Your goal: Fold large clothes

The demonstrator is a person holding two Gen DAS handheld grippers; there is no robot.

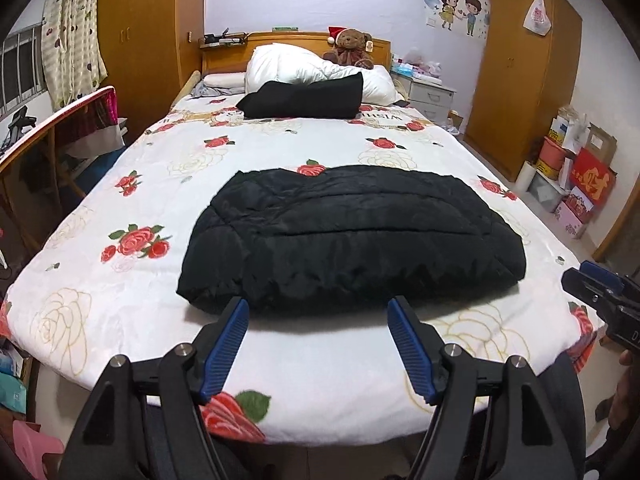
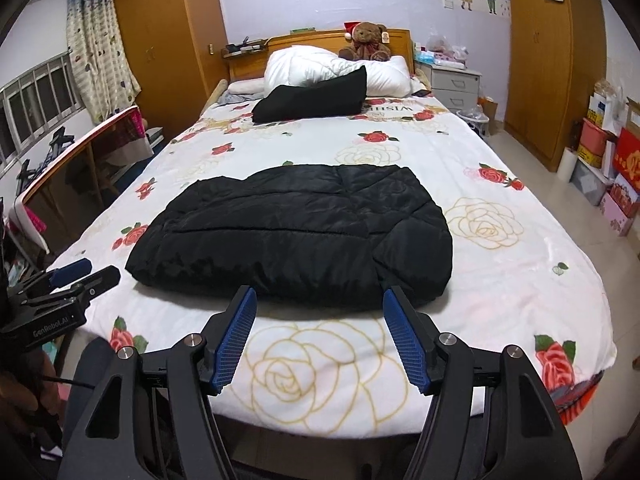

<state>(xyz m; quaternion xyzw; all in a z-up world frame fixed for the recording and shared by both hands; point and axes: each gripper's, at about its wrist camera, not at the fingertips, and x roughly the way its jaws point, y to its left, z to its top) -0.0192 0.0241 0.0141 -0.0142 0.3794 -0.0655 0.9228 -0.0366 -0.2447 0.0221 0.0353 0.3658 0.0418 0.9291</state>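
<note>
A black quilted jacket (image 1: 352, 236) (image 2: 296, 236) lies folded into a flat bundle on the rose-patterned bedspread (image 1: 132, 184) (image 2: 500, 280). My left gripper (image 1: 318, 308) hovers open just short of the jacket's near edge, nothing between its blue pads. My right gripper (image 2: 318, 298) is likewise open before the near edge, more toward the jacket's right half, and holds nothing. Each gripper shows in the other's view: the right gripper (image 1: 600, 288) at the right margin, the left gripper (image 2: 80, 276) at the left margin.
A second black folded garment (image 1: 304, 96) (image 2: 312, 98) rests near the white pillows (image 1: 312, 66) and a teddy bear (image 1: 352, 48) at the headboard. A table edge (image 1: 52, 120) runs along the bed's left side. Boxes (image 1: 576, 184) and wardrobes line the right wall.
</note>
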